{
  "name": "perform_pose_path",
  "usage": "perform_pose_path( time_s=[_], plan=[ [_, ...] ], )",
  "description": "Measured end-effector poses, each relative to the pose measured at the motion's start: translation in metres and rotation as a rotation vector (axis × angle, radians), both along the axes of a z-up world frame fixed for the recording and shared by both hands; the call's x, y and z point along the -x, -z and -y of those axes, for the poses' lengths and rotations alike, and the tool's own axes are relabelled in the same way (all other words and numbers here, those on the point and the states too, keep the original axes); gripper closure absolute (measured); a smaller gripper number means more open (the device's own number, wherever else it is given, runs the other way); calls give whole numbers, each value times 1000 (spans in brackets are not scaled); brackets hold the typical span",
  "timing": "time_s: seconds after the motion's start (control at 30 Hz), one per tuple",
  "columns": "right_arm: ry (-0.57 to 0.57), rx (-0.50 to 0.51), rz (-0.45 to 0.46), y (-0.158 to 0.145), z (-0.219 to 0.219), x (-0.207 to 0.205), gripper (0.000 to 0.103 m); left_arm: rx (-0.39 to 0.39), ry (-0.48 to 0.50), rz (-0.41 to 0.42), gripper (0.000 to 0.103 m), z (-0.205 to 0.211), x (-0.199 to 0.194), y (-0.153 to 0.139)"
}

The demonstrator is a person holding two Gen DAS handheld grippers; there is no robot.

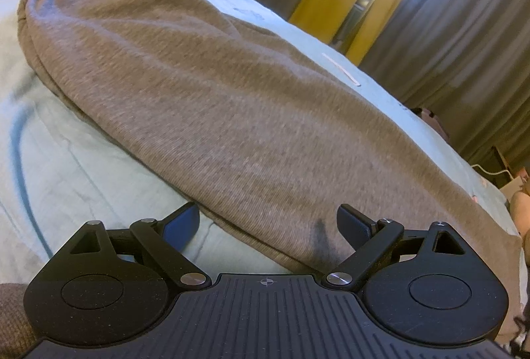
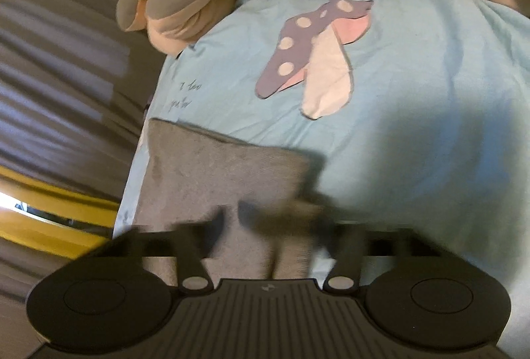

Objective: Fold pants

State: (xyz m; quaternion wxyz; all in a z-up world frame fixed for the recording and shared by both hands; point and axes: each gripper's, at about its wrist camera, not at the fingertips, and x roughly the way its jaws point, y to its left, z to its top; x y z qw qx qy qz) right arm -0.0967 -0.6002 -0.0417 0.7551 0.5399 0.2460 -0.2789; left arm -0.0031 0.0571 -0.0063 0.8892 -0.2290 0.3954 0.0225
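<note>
The left gripper (image 1: 268, 223) stands released, its fingers astride the grey pants' (image 1: 198, 100) edge at six o'clock; the right gripper (image 2: 232, 219), blurred, pinches the pants' hem.

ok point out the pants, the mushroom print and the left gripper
pants (image 1: 205, 100): left wrist view, mid leg fabric
mushroom print (image 2: 298, 44): right wrist view, spotted cap
left gripper (image 1: 268, 219): left wrist view, midway between fingertips

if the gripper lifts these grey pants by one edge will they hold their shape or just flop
The grey pants will probably flop: they look like soft knit, draped flat over the light blue bed sheet with rounded folds. The layers will likely sag and slide apart, since nothing pins them. They seem unlikely to slip from a pinch, as the weave looks matte.
</note>
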Motion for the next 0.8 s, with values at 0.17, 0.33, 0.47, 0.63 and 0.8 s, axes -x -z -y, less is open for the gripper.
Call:
perform_pose_path(
  time_s=[0.17,0.33,0.47,0.63,0.8],
  plan=[
    [52,-135,106,18,13,7,73,-7,3,-2,8,1,1,0],
    [46,-163,158,23,16,6,48,-8,3,-2,8,1,0,0],
    [-8,-94,138,15,11,-4,42,-13,4,-4,8,1,1,0],
    [-41,-31,98,10,7,-9,85,-14,2,-6,8,1,1,0],
    [-43,-36,125,11,8,-9,80,-17,3,-7,8,2,0,0]
  ],
)
